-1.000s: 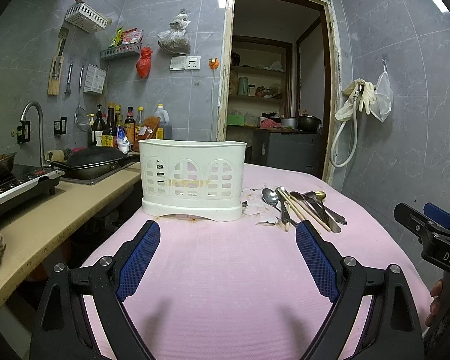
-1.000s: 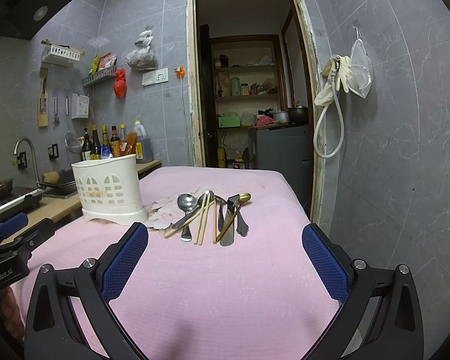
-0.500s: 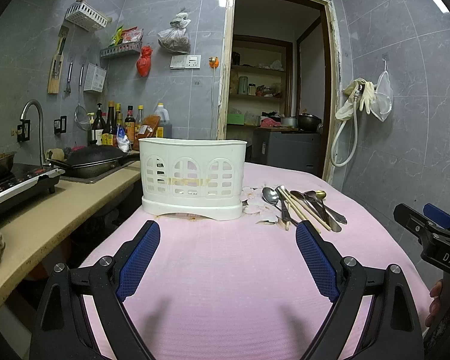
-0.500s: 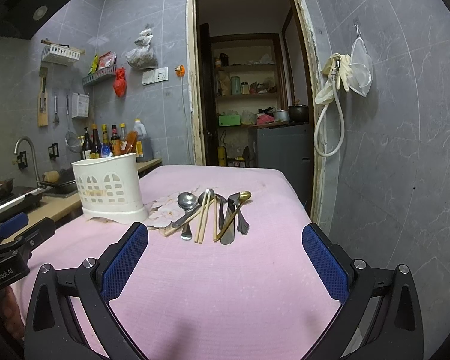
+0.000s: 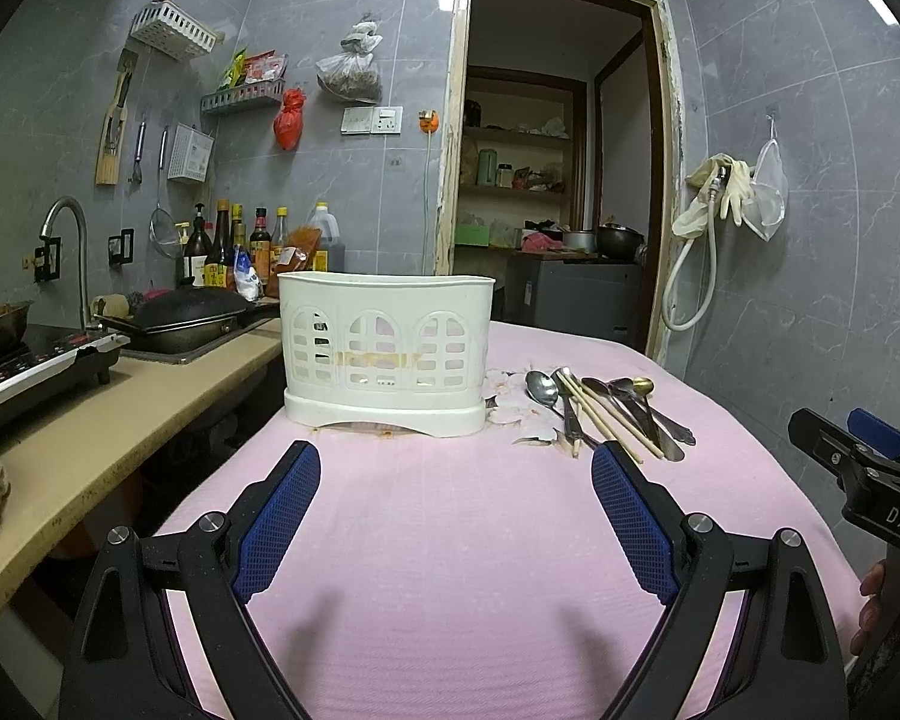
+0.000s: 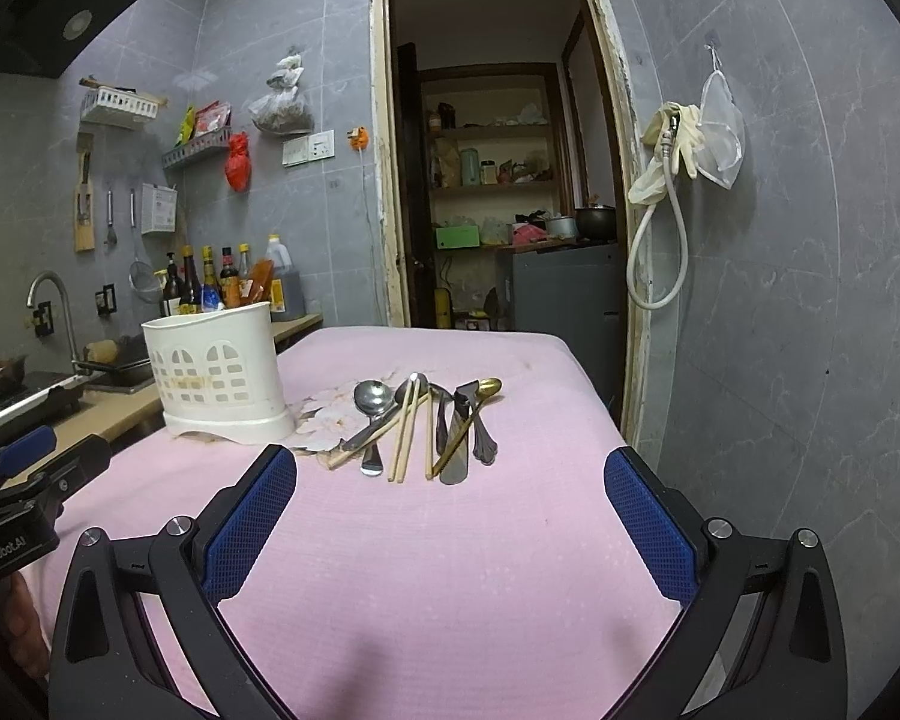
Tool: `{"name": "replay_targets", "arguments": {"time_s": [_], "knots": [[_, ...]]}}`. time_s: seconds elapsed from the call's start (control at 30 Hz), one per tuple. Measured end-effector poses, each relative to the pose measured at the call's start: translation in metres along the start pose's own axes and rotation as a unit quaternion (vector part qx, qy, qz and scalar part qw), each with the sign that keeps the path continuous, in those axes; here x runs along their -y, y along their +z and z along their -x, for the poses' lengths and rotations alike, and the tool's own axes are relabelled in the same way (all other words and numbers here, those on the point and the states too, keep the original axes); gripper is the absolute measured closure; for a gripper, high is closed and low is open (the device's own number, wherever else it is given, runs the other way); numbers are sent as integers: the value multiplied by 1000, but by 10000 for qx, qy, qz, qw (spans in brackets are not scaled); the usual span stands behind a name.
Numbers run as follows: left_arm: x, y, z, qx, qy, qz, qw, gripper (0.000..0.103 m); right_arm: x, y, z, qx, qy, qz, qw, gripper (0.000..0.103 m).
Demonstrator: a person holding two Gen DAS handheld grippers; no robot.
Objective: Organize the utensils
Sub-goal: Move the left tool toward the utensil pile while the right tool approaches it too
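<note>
Scene and grippers unchanged, utensils (image 6: 426, 423) untouched.

left gripper (image 5: 456, 516): jaws wide apart, empty, level | right gripper (image 6: 450, 516): jaws wide apart, empty, level | both side by side, apart

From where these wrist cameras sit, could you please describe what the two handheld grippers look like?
Both are matte black, angular frames with silver bolts at the joints. The left gripper and right gripper each carry two fingers faced with blue mesh-textured pads. White lettering marks the bodies: "GenRobot.AI" on the left, "DAS" on the right. No cables or sleeves show.
</note>
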State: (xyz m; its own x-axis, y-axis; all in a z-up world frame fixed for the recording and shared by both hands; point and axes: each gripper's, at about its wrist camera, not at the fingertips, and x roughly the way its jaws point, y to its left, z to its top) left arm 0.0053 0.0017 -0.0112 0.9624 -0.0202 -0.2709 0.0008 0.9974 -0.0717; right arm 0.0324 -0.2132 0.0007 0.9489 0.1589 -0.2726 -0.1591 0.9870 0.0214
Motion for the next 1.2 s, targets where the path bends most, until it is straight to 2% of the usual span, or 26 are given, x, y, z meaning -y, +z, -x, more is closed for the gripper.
{"name": "replay_targets", "arguments": {"time_s": [0.57, 0.73, 0.97, 1.1, 1.2], "knots": [[2, 13, -7, -90, 70, -33, 9999, 14, 8, 12, -1, -145, -51, 9, 9999, 0], [2, 20, -18, -232, -46, 0, 9997, 14, 13, 17, -3, -146, -123, 30, 9998, 0], [10, 46, -37, -167, -124, -249, 9995, 14, 25, 37, -16, -77, -255, 237, 9994, 0], [15, 63, -56, -169, -289, -307, 9990, 14, 33, 56, -30, -13, -319, 451, 9985, 0], [20, 76, -77, -348, -541, -345, 9973, 14, 43, 71, -47, -91, -297, 533, 9981, 0]]}}
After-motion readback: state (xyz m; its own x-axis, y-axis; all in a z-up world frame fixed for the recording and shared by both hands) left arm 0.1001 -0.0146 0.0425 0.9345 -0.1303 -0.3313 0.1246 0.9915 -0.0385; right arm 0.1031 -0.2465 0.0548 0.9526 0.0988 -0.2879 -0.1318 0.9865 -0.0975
